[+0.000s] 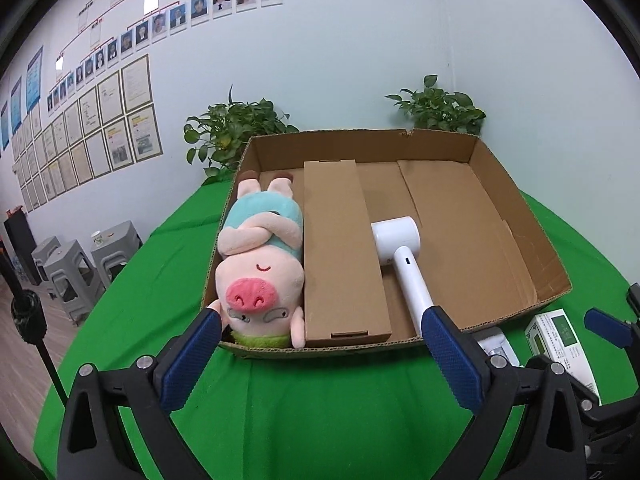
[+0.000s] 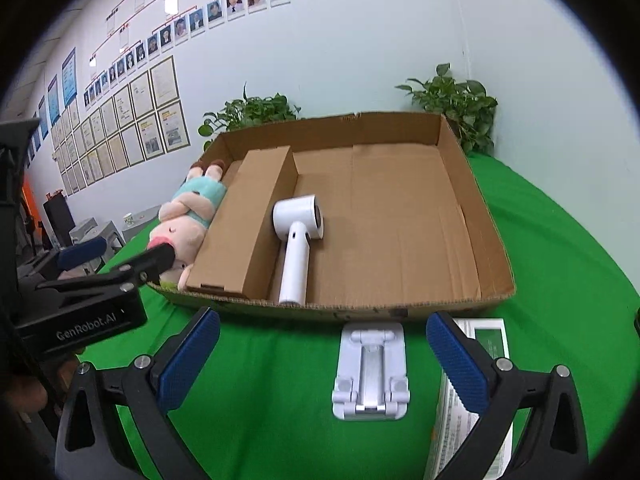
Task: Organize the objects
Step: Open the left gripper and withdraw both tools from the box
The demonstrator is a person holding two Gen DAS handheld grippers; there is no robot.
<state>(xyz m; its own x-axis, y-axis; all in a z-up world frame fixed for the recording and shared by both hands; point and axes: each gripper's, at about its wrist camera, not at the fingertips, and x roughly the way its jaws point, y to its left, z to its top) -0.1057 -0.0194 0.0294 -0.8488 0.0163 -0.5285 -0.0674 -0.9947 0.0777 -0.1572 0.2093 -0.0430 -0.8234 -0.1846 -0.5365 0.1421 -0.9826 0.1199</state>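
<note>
We see a pale wall (image 1: 340, 60) with framed certificates (image 1: 100, 136), two potted plants (image 1: 232, 128), grey stools (image 1: 76, 268) far left, wood floor (image 1: 20, 352).

Each gripper is black plastic with silver screws and two fingers faced in textured blue pads: the left gripper (image 1: 320, 354) and the right gripper (image 2: 322, 356). White "GenRobot.AI" lettering marks the left gripper's body, at the right-wrist view's lower left.

Pink-and-teal plush pig (image 1: 260, 264); white hair dryer (image 1: 400, 256); brown cardboard tray (image 1: 496, 184); green tablecloth (image 1: 320, 408)

An office: staff photo chart (image 1: 168, 20) and framed certificates (image 1: 100, 136) on wall.
</note>
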